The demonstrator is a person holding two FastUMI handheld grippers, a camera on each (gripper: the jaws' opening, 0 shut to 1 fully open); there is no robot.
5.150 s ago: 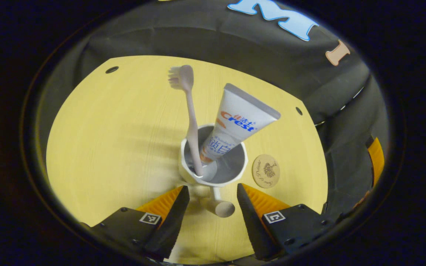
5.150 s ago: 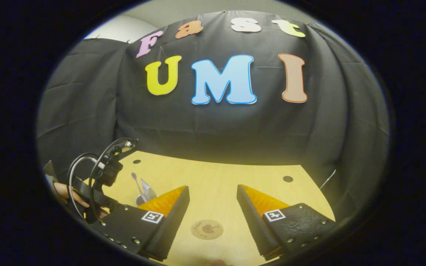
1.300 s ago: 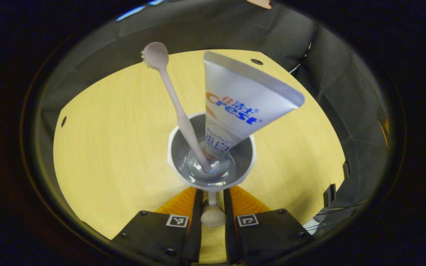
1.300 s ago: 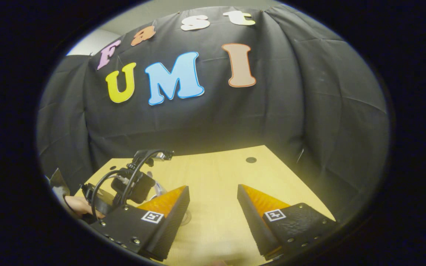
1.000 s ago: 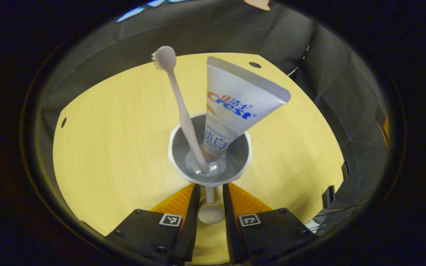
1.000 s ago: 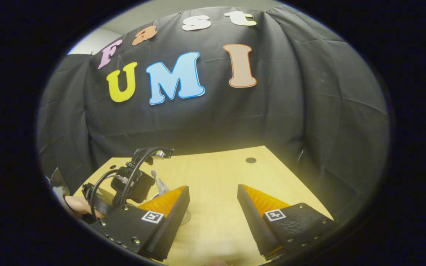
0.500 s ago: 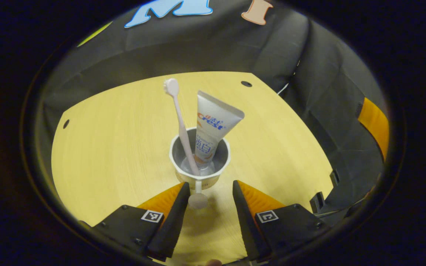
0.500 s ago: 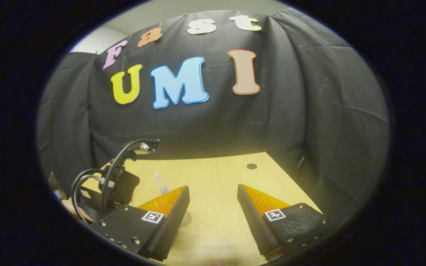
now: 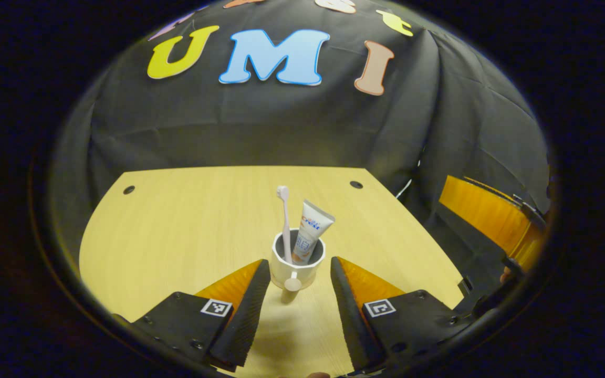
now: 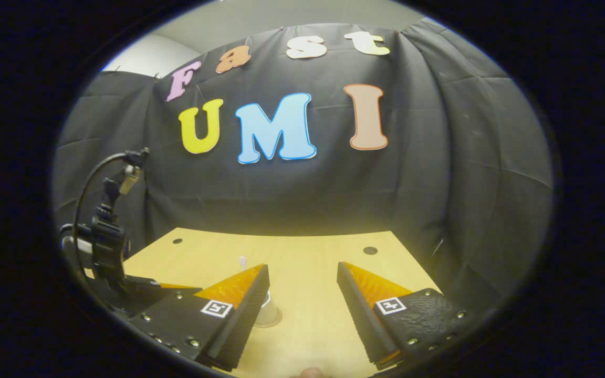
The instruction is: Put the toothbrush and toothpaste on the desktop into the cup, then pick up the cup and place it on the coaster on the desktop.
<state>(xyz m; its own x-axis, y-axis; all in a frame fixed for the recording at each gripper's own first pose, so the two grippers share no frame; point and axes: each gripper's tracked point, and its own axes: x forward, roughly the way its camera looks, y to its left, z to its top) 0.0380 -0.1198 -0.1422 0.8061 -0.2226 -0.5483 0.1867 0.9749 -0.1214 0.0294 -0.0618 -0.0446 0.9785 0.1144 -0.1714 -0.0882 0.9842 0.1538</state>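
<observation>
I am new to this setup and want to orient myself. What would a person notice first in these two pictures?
First, the white cup standing on the yellow desktop, with the toothbrush and toothpaste upright inside it. It sits just ahead of the open left gripper. The right gripper is open too, above the desktop.

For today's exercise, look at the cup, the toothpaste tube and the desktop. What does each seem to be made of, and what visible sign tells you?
Cup: looks like matte white plastic or ceramic, with faceted walls and a dull sheen; which one is unclear.
Toothpaste tube: soft, glossy laminated plastic, with a flat crimped top end.
Desktop: pale wood-look board, probably laminate, with fine straight grain lines and a smooth surface.
</observation>
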